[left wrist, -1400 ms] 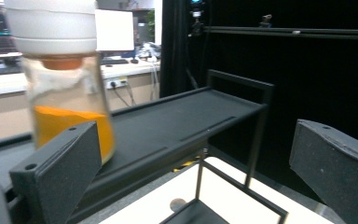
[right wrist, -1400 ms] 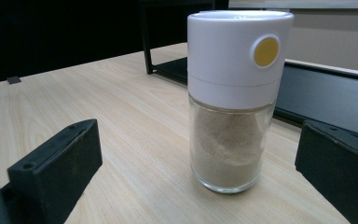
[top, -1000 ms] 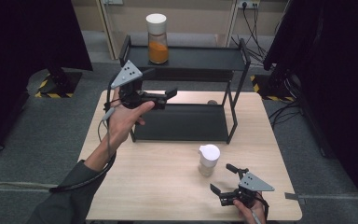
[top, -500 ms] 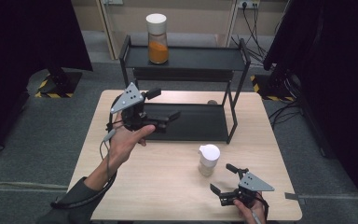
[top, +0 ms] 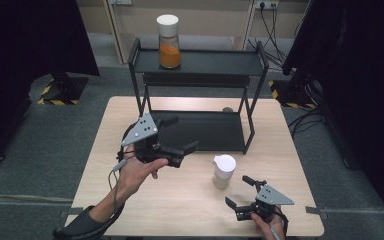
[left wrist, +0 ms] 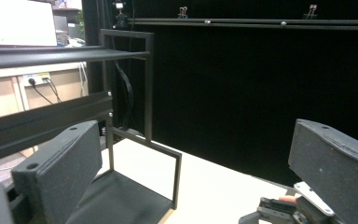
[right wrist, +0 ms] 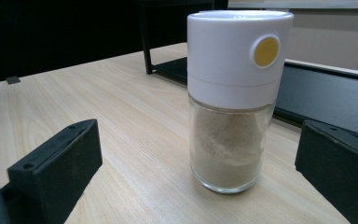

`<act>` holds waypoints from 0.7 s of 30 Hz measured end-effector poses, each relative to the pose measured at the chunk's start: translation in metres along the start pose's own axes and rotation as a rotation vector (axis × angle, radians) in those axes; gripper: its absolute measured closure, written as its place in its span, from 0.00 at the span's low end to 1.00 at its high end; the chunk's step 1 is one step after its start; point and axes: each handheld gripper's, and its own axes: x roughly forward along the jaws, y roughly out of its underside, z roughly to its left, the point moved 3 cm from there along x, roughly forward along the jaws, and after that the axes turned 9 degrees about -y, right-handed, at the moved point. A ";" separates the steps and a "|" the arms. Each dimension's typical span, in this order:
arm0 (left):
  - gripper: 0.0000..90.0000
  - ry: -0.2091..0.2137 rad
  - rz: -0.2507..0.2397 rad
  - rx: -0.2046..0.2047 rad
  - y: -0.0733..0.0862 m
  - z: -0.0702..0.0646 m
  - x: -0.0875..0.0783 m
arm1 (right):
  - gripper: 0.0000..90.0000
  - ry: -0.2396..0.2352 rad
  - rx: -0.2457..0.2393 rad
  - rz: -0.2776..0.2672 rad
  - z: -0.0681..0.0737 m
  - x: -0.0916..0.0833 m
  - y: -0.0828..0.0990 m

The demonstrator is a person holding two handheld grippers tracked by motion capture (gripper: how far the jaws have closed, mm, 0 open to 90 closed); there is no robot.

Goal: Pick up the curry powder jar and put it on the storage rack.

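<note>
Shaker point(top: 224, 170) with pale powder and a white cap stands upright on the tabletop point(top: 180, 205), just in front of the rack's point(top: 200, 65) lower shelf near its right front leg. Right gripper point(top: 244, 199) sits low at the near right edge, jaws spread wide and empty, pointed at the shaker; in the right gripper view the shaker point(right wrist: 235, 98) stands between the jaws but farther out, no contact. Left gripper point(top: 182, 134) is held up over the left part of the lower shelf, jaws released, nothing between them. Second shaker point(top: 169, 34) with orange powder stands on the top shelf, left side.
</note>
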 end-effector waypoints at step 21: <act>0.02 0.068 0.047 -0.040 0.053 -0.016 -0.016 | 0.01 0.001 -0.002 -0.003 0.000 0.000 0.000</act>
